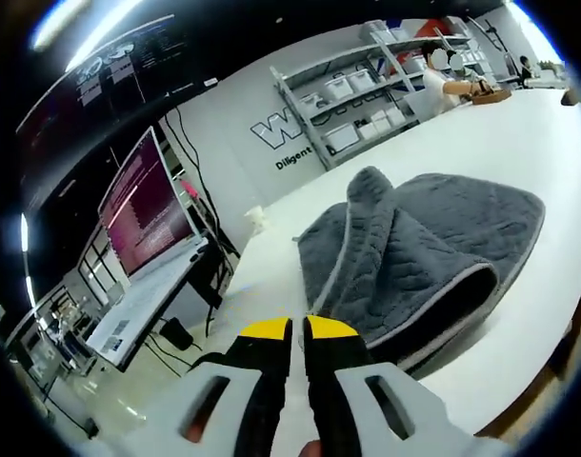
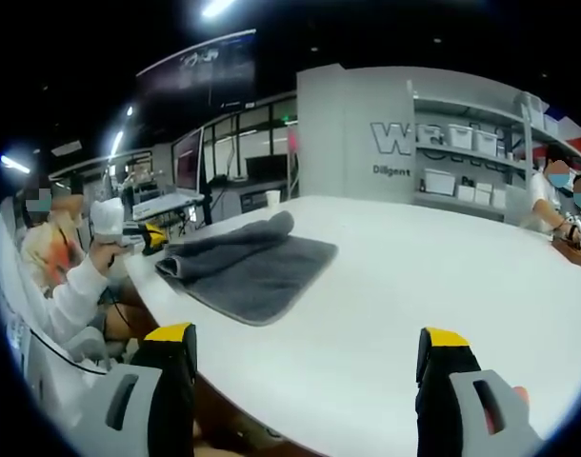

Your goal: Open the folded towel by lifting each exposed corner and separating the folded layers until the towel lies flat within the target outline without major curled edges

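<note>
A dark grey towel [image 1: 433, 248] lies bunched and folded on the white table [image 1: 519, 133], with a raised ridge along its middle and a pale edging. My left gripper [image 1: 299, 328] is shut, its yellow-tipped fingers together just short of the towel's near edge, holding nothing. In the right gripper view the same towel [image 2: 248, 262] lies near the table's left edge, and the left gripper [image 2: 150, 238] shows beside it in a person's hand. My right gripper [image 2: 308, 345] stands open wide above the table's near edge, well apart from the towel.
A person in a white sleeve [image 2: 67, 286] sits at the table's left. Shelves with white bins [image 1: 362, 95] line the far wall. Another person [image 2: 557, 200] works at the table's far end. A desk with a monitor [image 1: 143, 205] stands beyond the table edge.
</note>
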`<action>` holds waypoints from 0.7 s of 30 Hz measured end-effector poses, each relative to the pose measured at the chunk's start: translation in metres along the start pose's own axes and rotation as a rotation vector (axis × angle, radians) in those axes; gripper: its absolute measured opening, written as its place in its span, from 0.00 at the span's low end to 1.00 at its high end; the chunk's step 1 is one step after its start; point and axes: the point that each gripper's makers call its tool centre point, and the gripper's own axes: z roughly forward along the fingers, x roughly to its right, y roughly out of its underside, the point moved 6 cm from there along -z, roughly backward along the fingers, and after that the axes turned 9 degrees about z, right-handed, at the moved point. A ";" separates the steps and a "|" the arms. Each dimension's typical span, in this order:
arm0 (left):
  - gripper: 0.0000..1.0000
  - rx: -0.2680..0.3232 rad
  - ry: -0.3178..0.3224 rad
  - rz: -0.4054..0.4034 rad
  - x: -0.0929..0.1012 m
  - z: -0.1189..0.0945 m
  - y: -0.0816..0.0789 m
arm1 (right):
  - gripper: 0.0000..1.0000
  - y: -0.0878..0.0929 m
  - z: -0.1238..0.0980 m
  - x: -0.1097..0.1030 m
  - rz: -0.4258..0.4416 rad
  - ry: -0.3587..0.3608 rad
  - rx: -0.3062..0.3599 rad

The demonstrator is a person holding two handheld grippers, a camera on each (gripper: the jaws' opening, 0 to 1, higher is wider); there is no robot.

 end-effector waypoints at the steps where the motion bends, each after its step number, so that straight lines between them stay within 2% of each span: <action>1: 0.07 -0.002 0.010 -0.009 0.001 0.000 0.002 | 0.96 0.000 0.000 0.000 0.000 0.000 -0.001; 8: 0.09 -0.023 0.048 -0.060 0.004 -0.003 0.012 | 0.96 0.000 0.001 0.000 0.000 -0.001 -0.005; 12: 0.11 0.005 0.060 -0.078 0.005 -0.011 0.003 | 0.96 0.000 0.003 -0.001 -0.001 -0.003 -0.008; 16: 0.12 0.048 0.128 -0.140 0.013 -0.015 -0.007 | 0.96 0.000 0.003 -0.001 -0.003 -0.005 -0.010; 17: 0.14 0.056 0.156 -0.165 0.016 -0.017 -0.010 | 0.96 0.000 0.003 -0.001 -0.002 -0.006 -0.009; 21: 0.23 0.085 0.198 -0.197 0.024 -0.022 -0.019 | 0.96 0.000 0.003 0.000 -0.001 -0.004 -0.008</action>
